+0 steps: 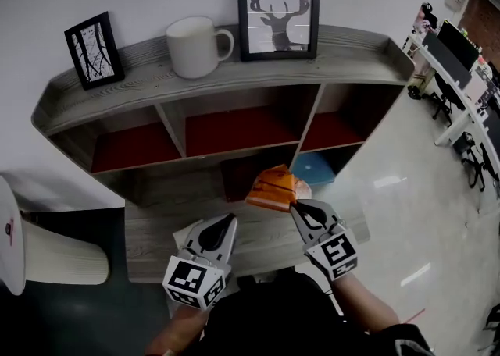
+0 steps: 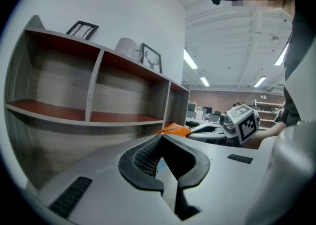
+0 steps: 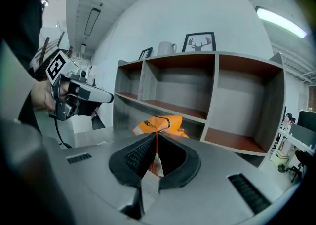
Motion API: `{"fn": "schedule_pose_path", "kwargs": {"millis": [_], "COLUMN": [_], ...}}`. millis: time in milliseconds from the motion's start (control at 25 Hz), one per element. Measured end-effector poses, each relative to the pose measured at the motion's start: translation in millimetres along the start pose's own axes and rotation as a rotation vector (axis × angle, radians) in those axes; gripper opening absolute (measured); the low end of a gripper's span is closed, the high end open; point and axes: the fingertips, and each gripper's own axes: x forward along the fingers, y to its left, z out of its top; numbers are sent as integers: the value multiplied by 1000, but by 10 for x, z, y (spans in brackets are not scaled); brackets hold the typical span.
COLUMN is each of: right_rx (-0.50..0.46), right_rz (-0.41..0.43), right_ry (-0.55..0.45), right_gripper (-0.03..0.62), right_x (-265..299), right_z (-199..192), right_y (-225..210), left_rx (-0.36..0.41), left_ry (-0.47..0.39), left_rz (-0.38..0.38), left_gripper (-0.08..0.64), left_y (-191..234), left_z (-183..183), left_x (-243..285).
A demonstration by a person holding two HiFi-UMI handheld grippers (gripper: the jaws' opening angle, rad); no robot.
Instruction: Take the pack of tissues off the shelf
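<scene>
Only a thin flap of wrapper sits between the fingers of the right gripper, clamped tight; the pack of tissues hangs beyond them, just in front of the shelf. That flap may slip or tear, dropping the pack. The left gripper, closed on nothing, lends no support.
</scene>
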Motion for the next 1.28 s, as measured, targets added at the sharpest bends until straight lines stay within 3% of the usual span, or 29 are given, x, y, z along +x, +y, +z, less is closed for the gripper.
{"fn": "schedule_pose_path", "kwargs": {"millis": [320, 560, 880, 1000, 1280], "right_rx": [4, 22, 7, 69, 107], "right_rz": [102, 166, 183, 183, 229], "right_ry": [63, 71, 159, 198, 195], "right_gripper": [21, 21, 21, 21, 21], "right_x": [307, 522, 807, 888, 1070], "right_z": [-382, -701, -1307, -1523, -1662], "right_y": [102, 189, 309, 320, 489], "left_rx": [-22, -44, -54, -48, -59], "left_ry": [30, 79, 114, 125, 126], "left_rz": [55, 52, 63, 67, 102], "left_gripper": [12, 12, 12, 12, 12], "left_y": [80, -6, 18, 20, 129], "left_z": [-91, -330, -499, -519, -551], "left_x": [66, 83, -1, -85, -249]}}
